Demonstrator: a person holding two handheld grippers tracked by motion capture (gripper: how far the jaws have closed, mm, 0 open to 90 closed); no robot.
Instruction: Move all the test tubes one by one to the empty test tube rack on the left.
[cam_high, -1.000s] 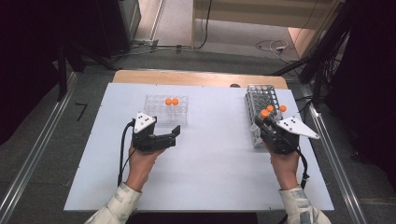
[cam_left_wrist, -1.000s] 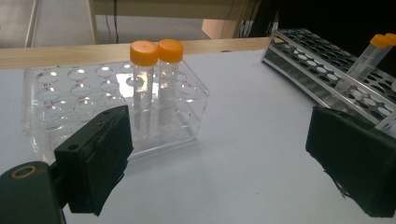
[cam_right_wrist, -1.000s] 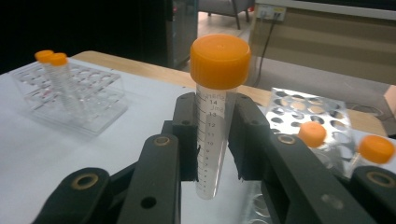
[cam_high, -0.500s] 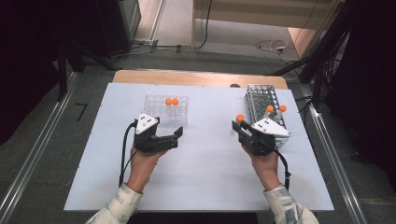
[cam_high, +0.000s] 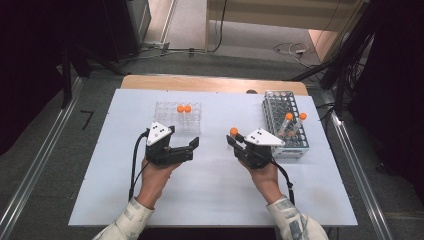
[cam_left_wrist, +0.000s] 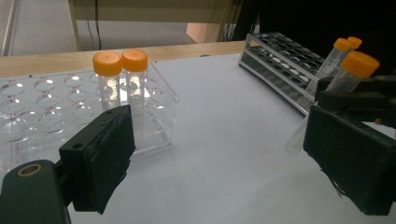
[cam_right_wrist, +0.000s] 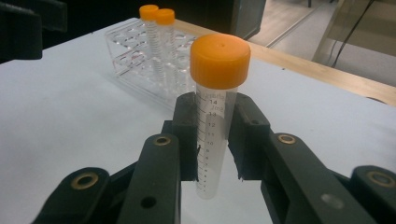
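Right tool (cam_high: 239, 144) pinched an orange-capped tube (cam_right_wrist: 215, 112) upright over mid-tabletop (cam_high: 215, 200), between metal rack (cam_high: 285, 125) and clear rack (cam_high: 181, 117); left tool (cam_high: 192, 146) spread, idle; best kept vertical, lowered squarely into a free well.

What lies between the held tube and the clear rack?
Only bare table separates the tube from the clear rack, as the high view shows.

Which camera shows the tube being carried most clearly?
The right gripper view: the orange-capped tube stands upright, close up, clamped between the jaws of the right gripper, with its printed scale readable. The high view gives little beyond its orange cap. The left gripper view shows it from the side, tilted.
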